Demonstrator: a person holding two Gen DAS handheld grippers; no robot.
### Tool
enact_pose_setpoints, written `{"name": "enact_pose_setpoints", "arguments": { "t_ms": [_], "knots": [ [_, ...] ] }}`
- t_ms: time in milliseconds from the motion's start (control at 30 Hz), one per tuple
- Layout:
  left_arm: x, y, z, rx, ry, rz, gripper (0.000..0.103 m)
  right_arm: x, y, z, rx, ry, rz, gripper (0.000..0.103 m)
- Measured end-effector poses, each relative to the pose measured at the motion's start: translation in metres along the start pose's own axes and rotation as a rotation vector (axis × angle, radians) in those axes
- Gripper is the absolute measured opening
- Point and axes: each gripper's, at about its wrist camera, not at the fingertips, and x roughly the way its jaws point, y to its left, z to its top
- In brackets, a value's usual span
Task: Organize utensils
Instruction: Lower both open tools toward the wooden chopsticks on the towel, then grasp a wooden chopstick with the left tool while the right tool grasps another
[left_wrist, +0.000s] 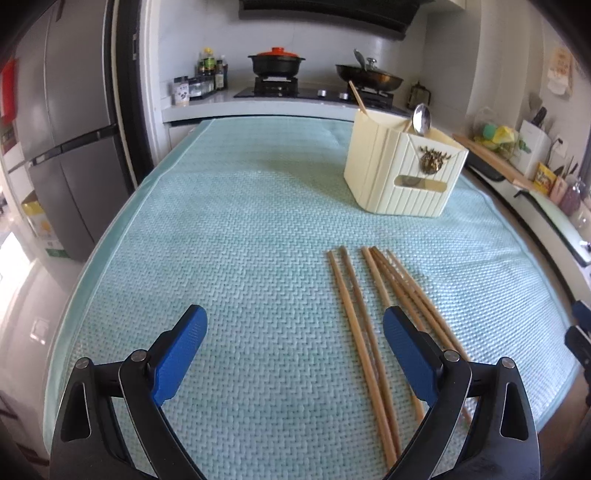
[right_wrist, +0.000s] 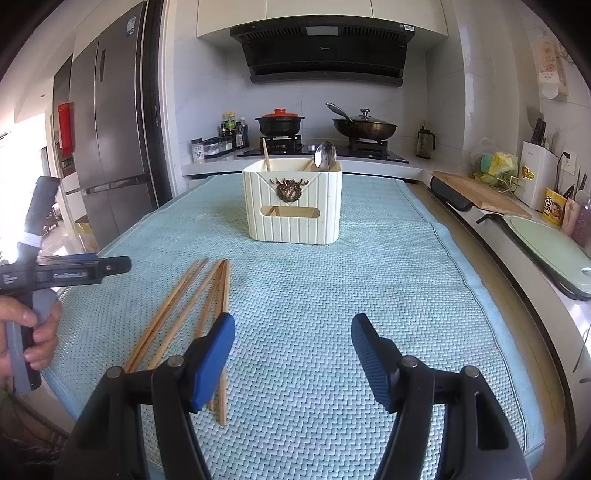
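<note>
Several wooden chopsticks (left_wrist: 364, 317) lie side by side on the teal mat (left_wrist: 229, 236); they also show in the right wrist view (right_wrist: 184, 314). A cream utensil holder (left_wrist: 402, 166) stands further back, with a metal spoon (left_wrist: 422, 119) and a wooden stick (left_wrist: 357, 98) in it; it also shows in the right wrist view (right_wrist: 293, 201). My left gripper (left_wrist: 295, 354) is open and empty, its right finger over the chopsticks. My right gripper (right_wrist: 293, 362) is open and empty, to the right of the chopsticks.
A grey fridge (right_wrist: 110, 147) stands at the left. A stove with a black pot (right_wrist: 279, 123) and a wok (right_wrist: 364, 127) is behind the table. A counter at the right holds a cutting board (right_wrist: 480, 194) and a tray (right_wrist: 546, 247).
</note>
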Motion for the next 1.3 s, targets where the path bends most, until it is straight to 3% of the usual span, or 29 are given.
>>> {"name": "enact_pose_setpoints", "arguments": {
  "t_ms": [267,633,867,1000,1200,1300],
  "knots": [
    [0.038,-0.013,-0.001,0.078,0.076,0.033,0.097,-0.003,-0.001,-0.003,0.000,0.010,0.004,0.067],
    [0.061,-0.015,-0.006,0.122,0.125,0.069,0.097,-0.002,0.004,-0.001,-0.013,0.012,0.022,0.067],
    [0.066,-0.012,0.001,0.122,0.134,0.075,0.097,0.041,0.015,0.002,-0.082,0.122,0.104,0.066],
    [0.066,-0.010,0.001,0.115,0.138,0.073,0.096,0.082,0.021,0.015,-0.082,0.203,0.174,0.055],
    [0.067,-0.013,0.002,0.111,0.150,0.063,0.096,0.147,0.039,0.043,-0.073,0.306,0.279,0.028],
    [0.066,-0.017,0.000,0.123,0.148,0.066,0.096,0.172,0.050,0.045,-0.091,0.363,0.298,0.025]
  ]
}}
